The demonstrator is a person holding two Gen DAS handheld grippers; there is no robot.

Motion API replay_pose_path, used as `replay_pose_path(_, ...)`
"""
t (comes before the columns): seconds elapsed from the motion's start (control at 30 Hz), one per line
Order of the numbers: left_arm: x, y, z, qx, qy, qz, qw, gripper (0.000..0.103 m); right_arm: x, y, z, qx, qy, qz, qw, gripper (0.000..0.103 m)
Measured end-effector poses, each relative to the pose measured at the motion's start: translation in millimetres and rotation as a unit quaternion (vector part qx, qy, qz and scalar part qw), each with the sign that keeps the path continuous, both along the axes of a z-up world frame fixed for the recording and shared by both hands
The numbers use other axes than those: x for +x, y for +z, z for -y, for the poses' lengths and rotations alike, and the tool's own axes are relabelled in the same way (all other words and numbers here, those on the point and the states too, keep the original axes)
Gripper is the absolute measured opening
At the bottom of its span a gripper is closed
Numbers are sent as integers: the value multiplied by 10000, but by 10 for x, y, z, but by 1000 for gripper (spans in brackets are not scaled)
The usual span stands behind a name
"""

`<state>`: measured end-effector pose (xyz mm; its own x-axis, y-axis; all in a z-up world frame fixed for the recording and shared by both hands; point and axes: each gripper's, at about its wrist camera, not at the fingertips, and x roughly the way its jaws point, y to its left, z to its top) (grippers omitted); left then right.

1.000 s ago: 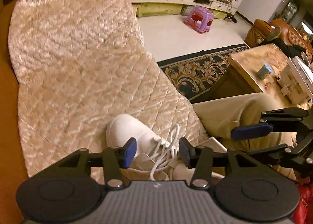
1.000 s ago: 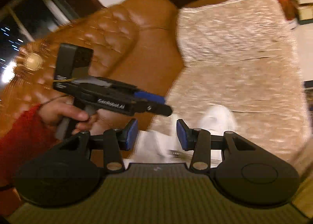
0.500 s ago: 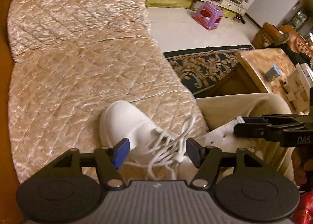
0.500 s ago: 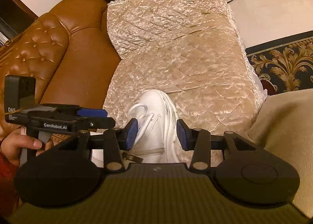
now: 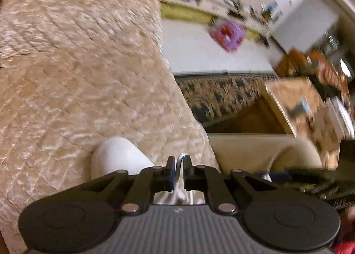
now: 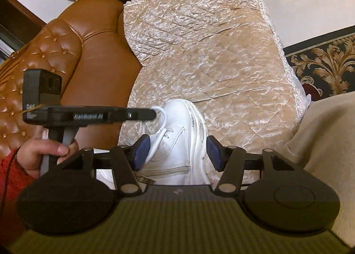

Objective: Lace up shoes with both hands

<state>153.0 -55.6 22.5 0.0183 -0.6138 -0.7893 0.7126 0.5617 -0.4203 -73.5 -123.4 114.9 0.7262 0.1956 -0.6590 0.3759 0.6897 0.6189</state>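
White lace (image 5: 180,160) is clamped in the left gripper (image 5: 179,170) above the shoe (image 6: 177,140) at lower centre, while the right gripper (image 6: 177,154) is spread, so slack is best drawn out gently.

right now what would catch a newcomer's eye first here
The white shoe lying on the quilted beige cover of the brown leather sofa stands out first. Next, the left gripper, shut on a white lace, and the right gripper open over the shoe.
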Motion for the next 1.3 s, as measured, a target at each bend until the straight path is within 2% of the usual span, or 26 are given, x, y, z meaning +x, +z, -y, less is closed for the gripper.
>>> replay_pose_path(0.17, 121, 26, -168, -66, 579, 8, 9983, 6, 12, -15, 17, 86, 12, 18, 10000, 64)
replay_pose_path(0.23, 169, 37, -236, -93, 810, 11, 9967, 12, 18, -11, 10, 82, 29, 25, 10000, 64)
replay_pose_path(0.37, 266, 58, -370, -145, 1271, 17, 9918, 14, 16, -17, 12, 102, 23, 22, 9999, 66)
replay_pose_path(0.4, 267, 14, -387, -55, 1289, -96, 9916, 23, 15, -20, 12, 110, 19, 20, 9999, 66)
replay_pose_path(0.43, 258, -41, -399, 76, 1355, -208, 9905, 37, 15, -22, 12, 112, 18, 18, 9999, 67)
replay_pose_path(0.5, 241, -152, -423, 339, 1487, -434, 9874, 51, 19, -22, 11, 114, 21, 13, 9999, 68)
replay_pose_path(0.53, 242, -221, -441, 442, 1590, -572, 9846, 52, 21, -21, 10, 114, 23, 11, 9999, 68)
replay_pose_path(0.6, 290, -418, -525, 485, 2038, -1054, 9721, 53, 27, -20, 8, 117, 30, 10, 9999, 68)
replay_pose_path(0.7, 415, -714, -664, 417, 2826, -1819, 9409, 59, 37, -19, -4, 114, 64, 24, 9999, 69)
replay_pose_path(0.87, 535, -1004, -730, 196, 3575, -2482, 9001, 64, 30, -22, 2, 135, 46, 17, 9999, 69)
replay_pose_path(0.93, 551, -1091, -704, 190, 3685, -2660, 8906, 66, 36, -23, 3, 150, 52, 21, 9999, 69)
replay_pose_path(1.0, 553, -1124, -622, 398, 3626, -2525, 8962, 67, 44, -17, 0, 134, 70, 23, 9999, 70)
replay_pose_path(1.1, 562, -1168, -553, 389, 3531, -2501, 9007, 68, 46, -21, 4, 138, 57, 13, 9999, 73)
replay_pose_path(1.2, 526, -1123, -456, 399, 3244, -2148, 9203, 61, 50, -34, 16, 185, 42, 25, 9998, 73)
replay_pose_path(1.27, 499, -1065, -443, 375, 3135, -1957, 9284, 56, 52, -35, 14, 207, 57, 49, 9998, 73)
replay_pose_path(1.3, 486, -1036, -437, 362, 3080, -1861, 9323, 50, 55, -33, 12, 206, 68, 59, 9997, 73)
